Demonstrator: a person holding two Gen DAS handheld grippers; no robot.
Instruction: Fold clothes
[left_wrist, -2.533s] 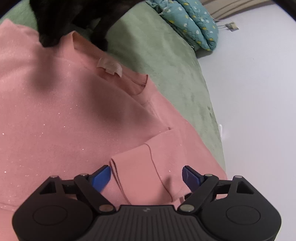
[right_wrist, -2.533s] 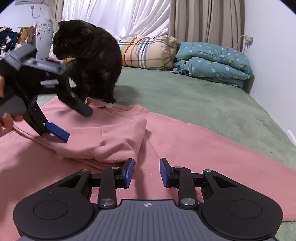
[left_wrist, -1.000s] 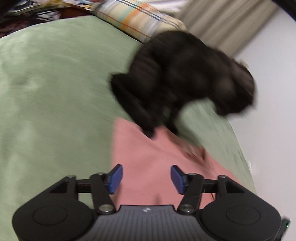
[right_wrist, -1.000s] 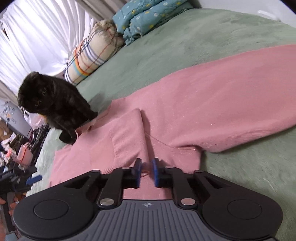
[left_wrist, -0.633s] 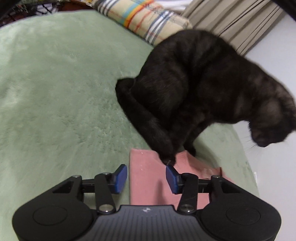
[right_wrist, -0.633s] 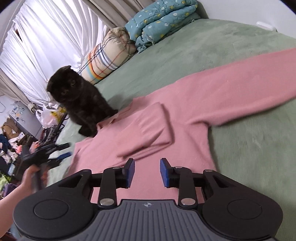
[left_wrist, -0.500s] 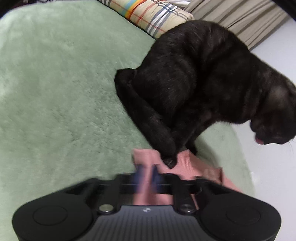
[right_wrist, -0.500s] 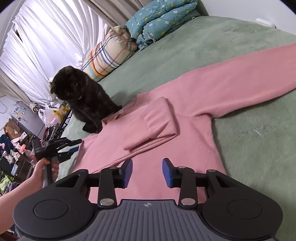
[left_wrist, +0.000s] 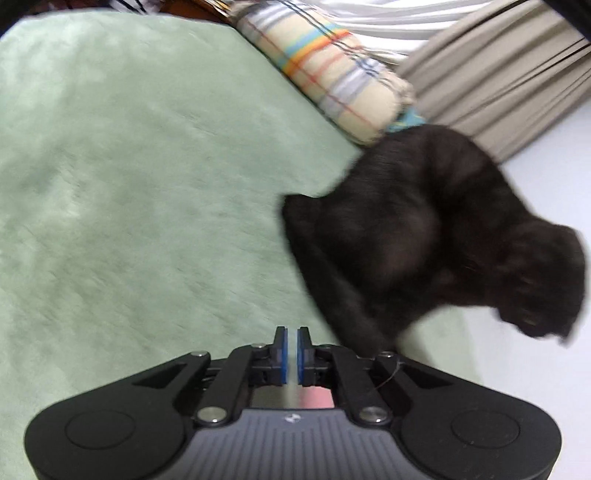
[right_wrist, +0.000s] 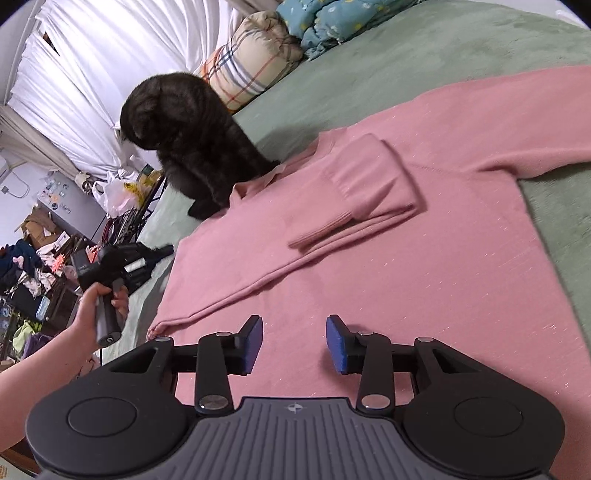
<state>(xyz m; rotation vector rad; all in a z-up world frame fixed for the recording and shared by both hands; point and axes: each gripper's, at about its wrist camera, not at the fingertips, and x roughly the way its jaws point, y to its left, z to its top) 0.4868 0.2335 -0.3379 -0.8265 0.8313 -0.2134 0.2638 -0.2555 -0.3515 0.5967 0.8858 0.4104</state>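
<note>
Green bed blanket (right_wrist: 461, 44) fills the scene, pink sweater (right_wrist: 388, 266) spread flat across it, one sleeve (right_wrist: 354, 199) folded over the chest. Black cat (right_wrist: 192, 140) sits at the far collar. Right gripper (right_wrist: 294, 345) hovers wide open over the near hem, empty. Left gripper (left_wrist: 290, 354), off the sweater's left edge, is nearly closed, a sliver between pads; blurry, apparently gripping nothing

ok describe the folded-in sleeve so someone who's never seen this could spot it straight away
On the green bed lies a pink sweater, a black cat at its collar. The folded sleeve lies across the chest just below that collar, ribbed cuff towards the cat. The other sleeve stretches out flat across the bed; this one is doubled onto the body.
</note>
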